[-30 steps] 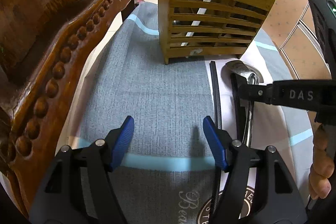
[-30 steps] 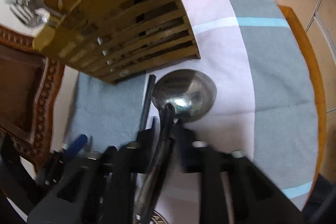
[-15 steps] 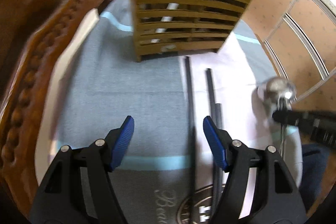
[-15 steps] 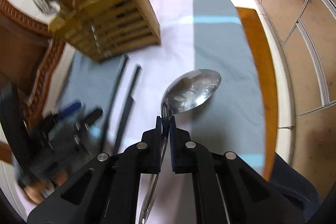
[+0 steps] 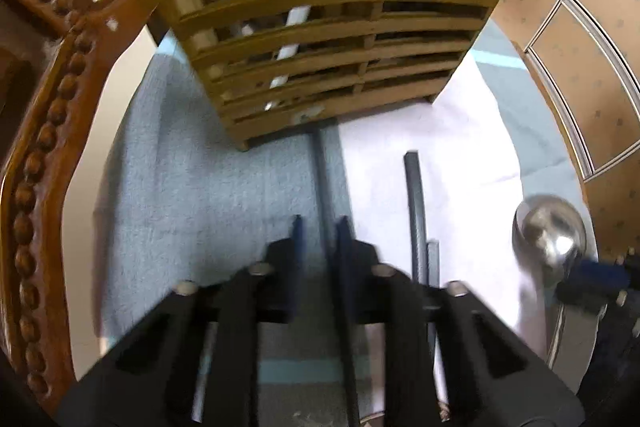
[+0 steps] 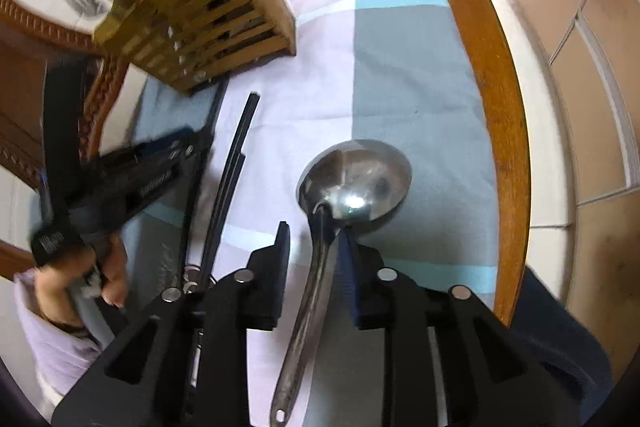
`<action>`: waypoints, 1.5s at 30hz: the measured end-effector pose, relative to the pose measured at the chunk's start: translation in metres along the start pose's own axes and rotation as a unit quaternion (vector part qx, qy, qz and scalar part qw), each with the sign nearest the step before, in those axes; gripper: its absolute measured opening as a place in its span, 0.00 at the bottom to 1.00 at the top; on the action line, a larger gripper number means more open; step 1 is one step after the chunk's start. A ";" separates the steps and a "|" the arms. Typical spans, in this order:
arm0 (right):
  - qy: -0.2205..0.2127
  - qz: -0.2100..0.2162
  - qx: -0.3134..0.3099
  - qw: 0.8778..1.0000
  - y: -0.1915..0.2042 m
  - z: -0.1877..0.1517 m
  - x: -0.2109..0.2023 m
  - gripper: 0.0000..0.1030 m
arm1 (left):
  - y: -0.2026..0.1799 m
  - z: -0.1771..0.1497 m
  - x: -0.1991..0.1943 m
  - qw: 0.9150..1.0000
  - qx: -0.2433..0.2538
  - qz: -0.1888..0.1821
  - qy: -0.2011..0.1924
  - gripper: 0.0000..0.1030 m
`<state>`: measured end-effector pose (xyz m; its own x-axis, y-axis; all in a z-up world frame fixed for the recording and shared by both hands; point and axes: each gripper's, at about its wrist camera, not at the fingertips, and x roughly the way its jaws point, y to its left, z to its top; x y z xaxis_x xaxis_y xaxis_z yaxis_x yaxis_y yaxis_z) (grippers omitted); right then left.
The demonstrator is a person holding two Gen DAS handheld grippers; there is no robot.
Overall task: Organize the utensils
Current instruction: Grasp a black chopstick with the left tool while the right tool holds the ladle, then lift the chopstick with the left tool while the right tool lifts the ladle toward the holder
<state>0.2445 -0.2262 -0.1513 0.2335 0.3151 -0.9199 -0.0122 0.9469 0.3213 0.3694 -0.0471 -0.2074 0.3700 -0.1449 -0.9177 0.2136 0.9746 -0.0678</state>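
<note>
Left wrist view: we note the left hand-held gripper (image 5: 318, 227) pointing steeply down at the cloth-covered table (image 5: 192, 187), just in front of the slatted wooden utensil holder (image 5: 320, 39). Its jaws are closing, nearly together, around one black chopstick (image 5: 322, 179) that lies on the cloth and runs up to the holder's base. We cannot tell through the blur whether the pads (image 5: 298, 231) already press on it. A second chopstick (image 5: 416, 211) lies just to its right, apart.

Right wrist view: the right hand-held gripper (image 6: 314, 247) has its jaws opening. The steel ladle (image 6: 356, 179) rests on the cloth with its handle between the jaws; the left pad stands clear of it, the right pad (image 6: 346, 251) sits against it. A carved wooden chair (image 5: 44, 131) stands at the table's left.
</note>
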 end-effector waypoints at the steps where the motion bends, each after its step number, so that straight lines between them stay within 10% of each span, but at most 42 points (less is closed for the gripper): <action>1: -0.002 0.004 0.005 1.000 -0.004 0.002 -0.001 0.28 | 0.002 -0.002 -0.001 1.000 -0.003 -0.002 0.003 0.09; 12: -0.025 0.105 0.100 0.989 -0.046 0.018 0.005 0.41 | 0.010 -0.036 -0.012 0.999 0.000 0.010 0.032 0.10; 30: -0.022 0.172 0.151 0.973 -0.078 0.036 0.017 0.41 | 0.022 0.055 0.027 0.996 -0.034 0.061 0.050 0.23; 37: -0.021 0.214 0.136 0.967 -0.077 0.036 0.012 0.16 | 0.014 0.061 0.031 0.997 -0.034 0.052 0.042 0.07; 45: -0.012 0.222 0.128 0.967 -0.065 0.035 0.012 0.25 | 0.036 0.014 0.011 0.998 -0.028 0.052 0.035 0.07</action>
<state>0.2823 -0.2860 -0.1750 0.2820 0.6820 -0.6747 0.1238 0.6715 0.7306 0.3943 -0.0159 -0.2145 0.3226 -0.0315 -0.9460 0.1262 0.9920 0.0100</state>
